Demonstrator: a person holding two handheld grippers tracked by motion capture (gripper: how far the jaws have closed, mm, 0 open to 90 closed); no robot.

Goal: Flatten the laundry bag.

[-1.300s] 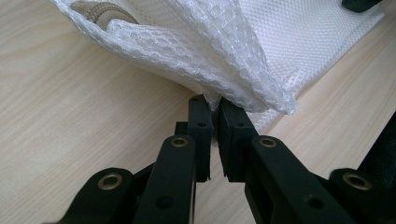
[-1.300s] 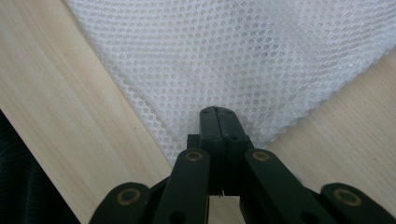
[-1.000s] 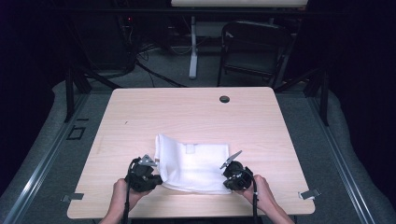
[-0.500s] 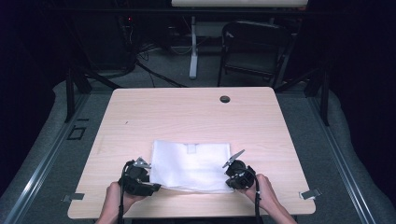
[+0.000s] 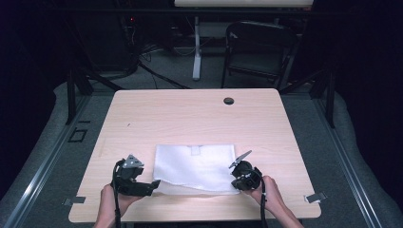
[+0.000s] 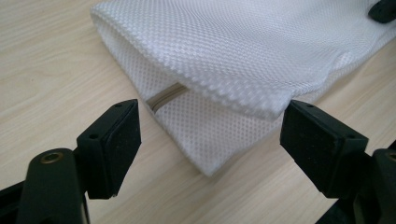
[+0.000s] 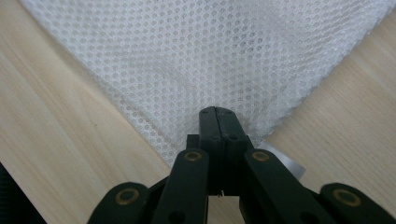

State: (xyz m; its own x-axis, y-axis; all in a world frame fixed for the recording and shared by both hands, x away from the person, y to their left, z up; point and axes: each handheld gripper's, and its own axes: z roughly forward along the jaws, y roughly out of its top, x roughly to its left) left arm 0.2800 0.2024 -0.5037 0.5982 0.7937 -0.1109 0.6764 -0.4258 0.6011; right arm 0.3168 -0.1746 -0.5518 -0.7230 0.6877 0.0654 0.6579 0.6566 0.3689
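A white mesh bag lies flat on the wooden table near its front edge. My left gripper stands open just off the bag's near left corner. Its jaws have just been opening. In the left gripper view the corner of the bag lies between the spread pads and neither pad touches it. A grey strip shows inside the fold. My right gripper is shut on the bag's near right corner. In the right gripper view its jaws pinch the mesh.
A black cable hole sits near the table's far edge. A dark chair stands behind the table. Metal clips mark the front left and front right corners. Bare tabletop lies beyond the bag.
My left gripper has let go of the bag's left corner and drawn back a little to the left. The raised left side of the bag has dropped flat. The right gripper has kept still.
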